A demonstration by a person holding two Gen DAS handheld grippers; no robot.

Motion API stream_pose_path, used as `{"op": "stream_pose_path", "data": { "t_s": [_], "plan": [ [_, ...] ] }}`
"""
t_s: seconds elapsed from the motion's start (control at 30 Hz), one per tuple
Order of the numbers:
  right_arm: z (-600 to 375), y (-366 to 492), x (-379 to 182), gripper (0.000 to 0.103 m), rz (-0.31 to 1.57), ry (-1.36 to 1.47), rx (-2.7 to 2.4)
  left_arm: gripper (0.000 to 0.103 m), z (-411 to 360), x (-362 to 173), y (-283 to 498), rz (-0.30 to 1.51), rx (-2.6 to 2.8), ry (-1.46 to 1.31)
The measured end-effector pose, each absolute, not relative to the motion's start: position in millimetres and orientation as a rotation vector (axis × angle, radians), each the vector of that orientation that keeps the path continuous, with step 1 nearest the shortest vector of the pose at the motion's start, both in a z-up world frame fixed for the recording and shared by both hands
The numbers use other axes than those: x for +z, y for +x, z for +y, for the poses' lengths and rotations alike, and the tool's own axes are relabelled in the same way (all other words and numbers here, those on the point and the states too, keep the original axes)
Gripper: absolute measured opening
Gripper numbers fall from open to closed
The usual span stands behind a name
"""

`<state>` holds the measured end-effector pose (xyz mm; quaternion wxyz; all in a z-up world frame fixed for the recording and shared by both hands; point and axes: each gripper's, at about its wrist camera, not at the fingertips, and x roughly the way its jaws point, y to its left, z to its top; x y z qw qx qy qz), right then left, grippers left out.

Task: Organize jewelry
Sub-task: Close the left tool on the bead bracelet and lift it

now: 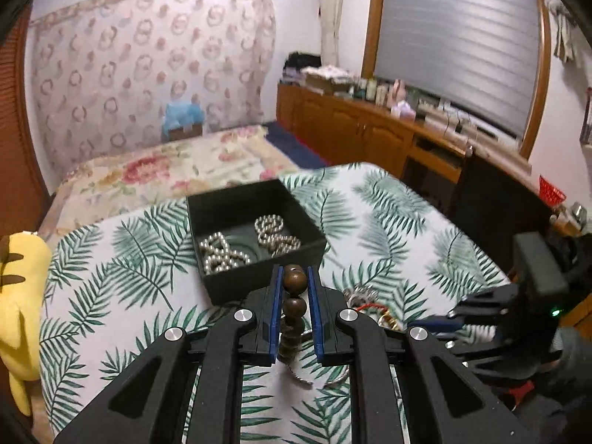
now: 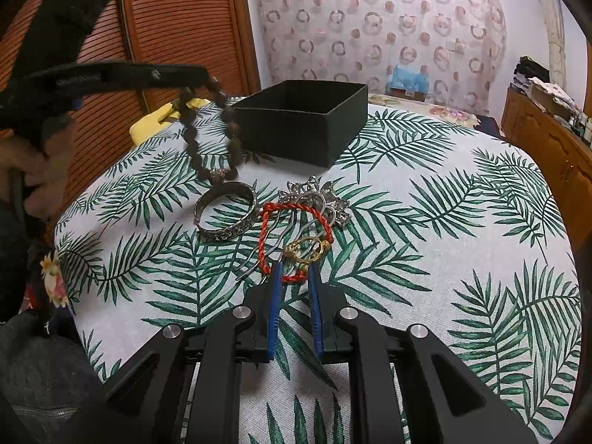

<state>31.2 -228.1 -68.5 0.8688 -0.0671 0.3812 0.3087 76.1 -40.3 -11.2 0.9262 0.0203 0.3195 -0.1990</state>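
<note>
My left gripper is shut on a brown wooden bead bracelet, which hangs from it above the table, just in front of the black box. The box holds two pearl strands. In the right wrist view the bead bracelet dangles from the left gripper to the left of the box. My right gripper has its jaws narrowly apart around the near end of a red cord bracelet with gold rings. A silver bangle and a silver hair comb lie nearby.
The table has a palm-leaf cloth. A yellow plush toy sits at its left edge. A bed lies beyond, and a wooden cabinet with clutter runs along the right wall.
</note>
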Motion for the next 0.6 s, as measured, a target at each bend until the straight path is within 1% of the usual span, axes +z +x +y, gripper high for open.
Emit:
{"op": "stream_pose_path", "data": {
  "t_s": [0.2,0.27,0.6],
  "plan": [
    [-223,31,-66,0.016,0.801,-0.161,0.645,0.012,-36,1,61,0.616,-0.407,0.025],
    [-221,32,-65,0.022,0.803,-0.148,0.661,0.012,-34,-1,59,0.617,-0.406,0.019],
    [-183,41,-62,0.022,0.808,-0.242,0.701,0.012,-26,-10,51,0.624,-0.396,0.007]
  ]
}}
